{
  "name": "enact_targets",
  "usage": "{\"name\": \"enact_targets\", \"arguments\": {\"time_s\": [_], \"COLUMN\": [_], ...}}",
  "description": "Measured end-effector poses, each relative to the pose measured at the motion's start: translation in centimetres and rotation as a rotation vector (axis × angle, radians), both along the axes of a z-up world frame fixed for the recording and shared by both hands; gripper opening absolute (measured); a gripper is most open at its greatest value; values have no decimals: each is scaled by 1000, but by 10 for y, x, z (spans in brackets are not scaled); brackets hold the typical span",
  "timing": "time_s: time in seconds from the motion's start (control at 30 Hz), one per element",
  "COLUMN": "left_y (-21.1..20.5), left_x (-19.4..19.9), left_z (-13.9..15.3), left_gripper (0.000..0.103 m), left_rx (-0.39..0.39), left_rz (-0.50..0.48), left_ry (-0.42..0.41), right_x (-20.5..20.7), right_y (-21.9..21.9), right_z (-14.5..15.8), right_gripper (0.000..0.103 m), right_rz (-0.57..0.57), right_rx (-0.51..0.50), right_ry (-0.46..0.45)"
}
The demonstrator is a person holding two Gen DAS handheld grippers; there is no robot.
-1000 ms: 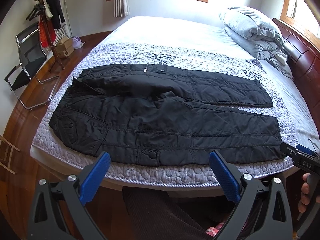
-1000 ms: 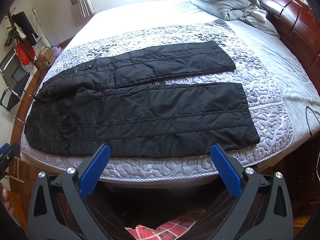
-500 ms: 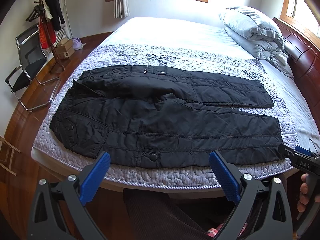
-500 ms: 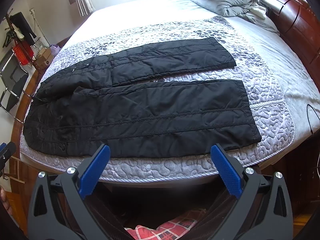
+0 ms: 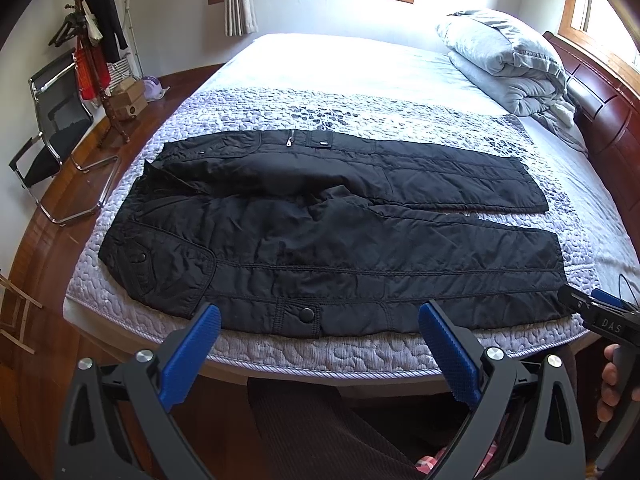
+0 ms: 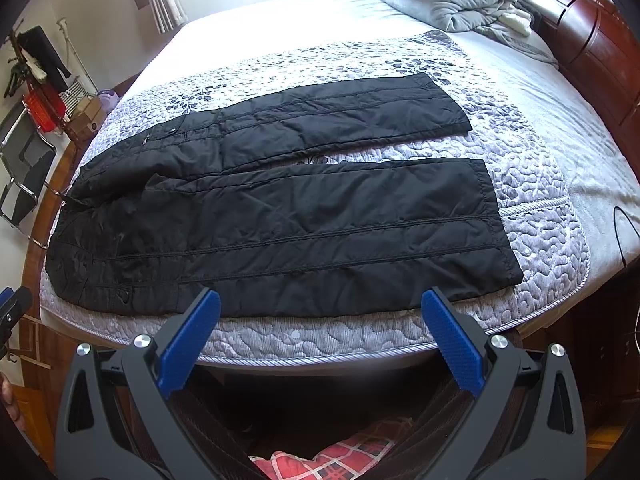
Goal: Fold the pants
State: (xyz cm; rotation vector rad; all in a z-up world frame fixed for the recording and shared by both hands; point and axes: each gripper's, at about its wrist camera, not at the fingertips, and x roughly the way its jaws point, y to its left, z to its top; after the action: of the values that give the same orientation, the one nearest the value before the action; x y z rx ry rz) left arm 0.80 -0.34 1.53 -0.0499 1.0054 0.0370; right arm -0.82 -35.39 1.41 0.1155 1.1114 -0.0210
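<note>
**Item: pants** [image 5: 332, 240]. Black, quilted, lying flat across the near half of the bed [image 5: 344, 64], filling the middle of both views. Waistband toward the left of the frame, hems toward the right. The two legs lie apart, with a strip of grey patterned quilt [image 6: 532, 184] showing between them. Far leg reaches the centre right of the frame; near leg runs just inside the bed's near edge. Some wrinkling at the seat and crotch.

**Item: left gripper** [image 5: 320, 350]. Bottom centre of its view, blue pads spread wide, holding nothing. Hangs off the bed's near edge, in line with the snap button [image 5: 307, 315] on the near side seam, not touching cloth.

**Item: right gripper** [image 6: 320, 334]. Bottom centre of its view, likewise spread wide and empty. Hangs before the near leg's lower half, short of the hem [image 6: 500, 220].

**Status:** no fold begun. Likely step in hand is the approach to a first grasp for laying one leg over the other.

**Handling notes (judgement):**
- Take the near leg's outer edge at two well-separated points, one near the waist, one near the hem, so the length lifts evenly.
- Pinch both layers of the padded cloth; a shallow bite on the slick shell may slip.
- Carry the edge over to meet the far leg's outer seam and match the hems.
- Smooth the crotch wrinkles, or they will be trapped in the fold.

**Also present:** rolled grey duvet [image 5: 504, 60], upper right; folding chair [image 5: 56, 128] and coat stand [image 5: 94, 52], upper left.
</note>
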Motion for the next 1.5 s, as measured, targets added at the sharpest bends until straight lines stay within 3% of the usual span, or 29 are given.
{"name": "enact_targets", "arguments": {"time_s": [0.7, 0.93, 1.1, 1.23, 1.33, 1.5], "left_y": [1, 17, 86, 186, 266, 347], "left_x": [2, 27, 85, 158, 222, 299], "left_z": [-3, -15, -25, -44, -65, -105], "left_gripper": [99, 99, 99, 99, 99, 99], "left_rx": [-1, -36, -104, -108, -132, -251], "left_rz": [6, -2, 10, 187, 330, 441], "left_ry": [5, 47, 82, 164, 251, 320], "right_x": [5, 26, 75, 128, 166, 219], "right_y": [-1, -11, -55, -92, -117, -142], "right_z": [-5, -8, 13, 17, 3, -28], "right_gripper": [101, 101, 101, 101, 101, 101], "right_rz": [-3, 17, -17, -51, -62, -79], "right_rx": [-2, -10, -121, -251, -288, -337], "right_ry": [14, 15, -48, -78, -44, 16]}}
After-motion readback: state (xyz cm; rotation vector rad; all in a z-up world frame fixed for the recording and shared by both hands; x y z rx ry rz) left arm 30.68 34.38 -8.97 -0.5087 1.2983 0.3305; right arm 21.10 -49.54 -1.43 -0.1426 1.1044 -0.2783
